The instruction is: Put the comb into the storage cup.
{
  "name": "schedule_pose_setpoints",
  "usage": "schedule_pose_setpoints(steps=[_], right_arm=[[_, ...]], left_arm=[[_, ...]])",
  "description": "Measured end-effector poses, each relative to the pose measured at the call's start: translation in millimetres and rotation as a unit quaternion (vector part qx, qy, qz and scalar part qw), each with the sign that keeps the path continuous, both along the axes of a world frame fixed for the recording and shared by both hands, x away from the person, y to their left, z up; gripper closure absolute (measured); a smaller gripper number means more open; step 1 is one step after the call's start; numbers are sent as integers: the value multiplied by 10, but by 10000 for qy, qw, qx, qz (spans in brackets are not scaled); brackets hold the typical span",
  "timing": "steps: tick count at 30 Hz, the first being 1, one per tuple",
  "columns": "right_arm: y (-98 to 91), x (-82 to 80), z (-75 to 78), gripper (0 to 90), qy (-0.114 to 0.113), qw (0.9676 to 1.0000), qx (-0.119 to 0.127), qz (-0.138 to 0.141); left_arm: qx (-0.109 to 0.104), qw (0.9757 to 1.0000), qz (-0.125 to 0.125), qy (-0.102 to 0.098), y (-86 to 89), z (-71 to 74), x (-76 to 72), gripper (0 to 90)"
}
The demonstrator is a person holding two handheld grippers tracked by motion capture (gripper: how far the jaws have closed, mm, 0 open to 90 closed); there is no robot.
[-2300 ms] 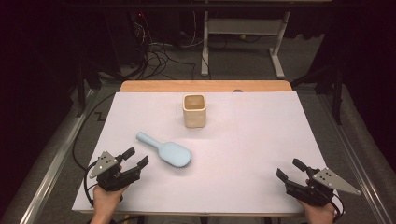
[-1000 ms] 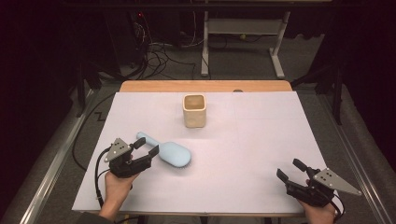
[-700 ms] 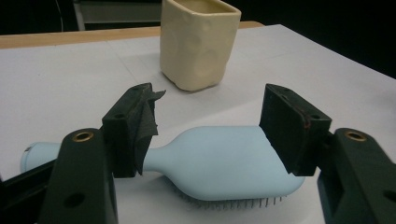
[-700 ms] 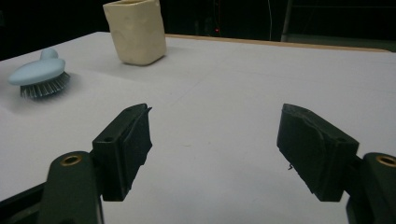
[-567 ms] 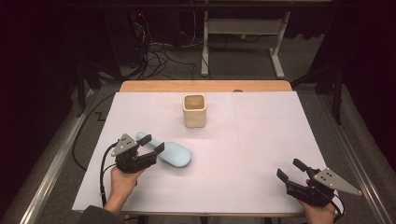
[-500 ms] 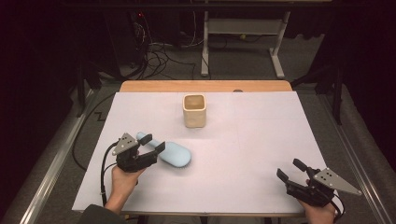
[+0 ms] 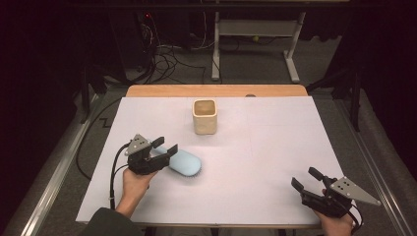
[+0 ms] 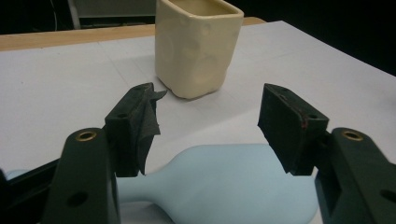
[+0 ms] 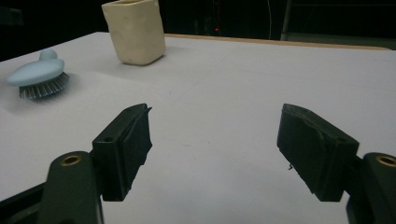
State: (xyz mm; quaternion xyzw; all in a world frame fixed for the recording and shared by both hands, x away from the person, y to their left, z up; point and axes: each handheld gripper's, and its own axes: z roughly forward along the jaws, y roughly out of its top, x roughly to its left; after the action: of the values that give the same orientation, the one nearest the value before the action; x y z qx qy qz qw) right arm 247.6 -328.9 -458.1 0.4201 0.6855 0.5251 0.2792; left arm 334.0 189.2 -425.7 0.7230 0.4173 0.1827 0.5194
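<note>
A white sheet covers the wooden table (image 7: 216,91), with dark floor, cables (image 7: 164,54) and a metal stand (image 7: 255,34) behind. At left, the left gripper (image 7: 164,146) hovers wide-jawed over the pale blue brush (image 7: 184,162), nothing pinched; the brush lies left of centre, its long axis running left to right, handle leftward. The cream cup (image 7: 204,116) stands beyond. At right, the right gripper (image 7: 305,179) rests open. Its own view reveals the brush's dark bristles (image 9: 42,87), facing down.
</note>
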Motion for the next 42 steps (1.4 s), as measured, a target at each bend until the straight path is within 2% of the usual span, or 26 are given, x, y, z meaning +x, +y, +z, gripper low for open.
schedule_pose_setpoints(steps=[4, 10, 14, 21, 26, 29, 31, 34, 42], right_arm=[[0, 2, -2, 262, 6, 10000, 22, -6], [-5, -1, 0, 262, -6, 10000, 16, 7], [-9, -1, 0, 262, -10, 10000, 18, 6], [-6, -1, 0, 263, -7, 10000, 13, 5], [-4, -7, 2, 264, -23, 10000, -13, 10], [-10, -3, 1, 264, -17, 10000, -12, 11], [-8, -3, 0, 264, -26, 10000, -18, 9], [-6, -5, 1, 264, -18, 10000, -25, 13], [-1, -6, 1, 265, -33, 10000, -23, 29]], left_arm=[[19, 10000, 12, 41, -29, 16, 59, 382], [168, 9996, -34, 224, -92, 87, 156, 398], [423, 9984, -51, 381, -139, 141, 238, 415], [1059, 9926, -29, 601, -218, 255, 377, 445], [1430, 9855, 103, 904, -213, 311, 513, 462], [1728, 9789, 205, 1066, -210, 358, 594, 477], [1875, 9749, 168, 1193, -206, 386, 648, 484], [1937, 9714, 194, 1357, -197, 385, 717, 492], [2446, 9521, 372, 1799, -160, 240, 877, 560]])
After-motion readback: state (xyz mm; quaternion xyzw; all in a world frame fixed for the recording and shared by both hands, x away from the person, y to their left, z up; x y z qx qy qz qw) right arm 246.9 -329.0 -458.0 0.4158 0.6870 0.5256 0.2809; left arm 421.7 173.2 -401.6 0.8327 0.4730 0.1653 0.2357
